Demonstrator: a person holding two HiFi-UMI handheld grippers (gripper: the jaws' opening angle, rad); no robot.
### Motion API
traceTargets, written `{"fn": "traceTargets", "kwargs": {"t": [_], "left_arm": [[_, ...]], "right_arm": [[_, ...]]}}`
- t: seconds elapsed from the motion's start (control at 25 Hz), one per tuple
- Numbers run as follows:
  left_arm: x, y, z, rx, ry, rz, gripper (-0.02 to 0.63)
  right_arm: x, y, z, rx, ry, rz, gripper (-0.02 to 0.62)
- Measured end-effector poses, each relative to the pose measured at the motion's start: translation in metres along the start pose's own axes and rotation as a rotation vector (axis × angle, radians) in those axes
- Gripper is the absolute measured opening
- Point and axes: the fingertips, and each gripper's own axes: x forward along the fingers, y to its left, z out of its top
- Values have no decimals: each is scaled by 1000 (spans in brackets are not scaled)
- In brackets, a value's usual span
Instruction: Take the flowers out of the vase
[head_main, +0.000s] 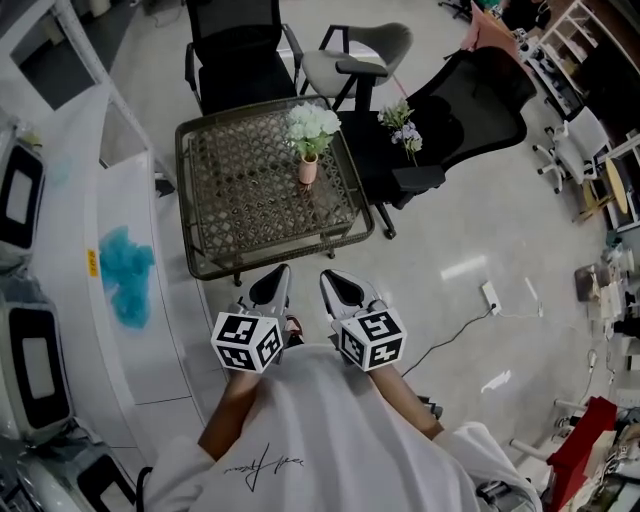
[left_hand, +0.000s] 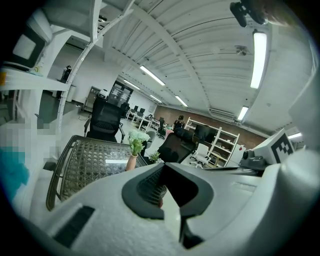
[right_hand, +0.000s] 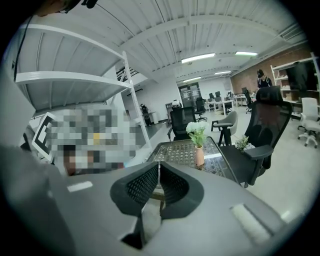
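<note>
Approach stage, by the look of it. The table (head_main: 215, 200) sits at twelve o'clock, with the flowers (head_main: 313, 124) upright in the vase (head_main: 308, 168) on it. The left gripper (head_main: 272, 285) and right gripper (head_main: 342, 288) hover well short, both pinched together and empty. The next move calls for closing in and spreading one claw around the stems.

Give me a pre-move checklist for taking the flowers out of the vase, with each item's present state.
1. Flowers in vase: ok.
2. Vase upright on table: ok.
3. Left gripper empty: ok, jaws together on nothing.
4. Right gripper empty: ok, jaws together on nothing.
5. Jaws open for a grasp: not ok, both shut.
6. Grippers at the vase: not ok, both are short of the table's near edge.
</note>
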Motion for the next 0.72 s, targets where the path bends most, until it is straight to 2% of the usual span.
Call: {"fn": "traceTargets", "kwargs": {"t": [0.12,0.28,0.4,0.72], "left_arm": [[3,3,2,0,3,-7,4],[6,-1,1,-16,8,-30,4],[7,-5,-2,-19,19,-36,3],[6,0,-12,-20,42,-22,4]], "right_arm": [[4,-2,1,7,7,-1,23],[6,4,-1,76,26,68,34],[5,5,-1,114,21,86,35],[8,5,7,29,-21,52,38]]}}
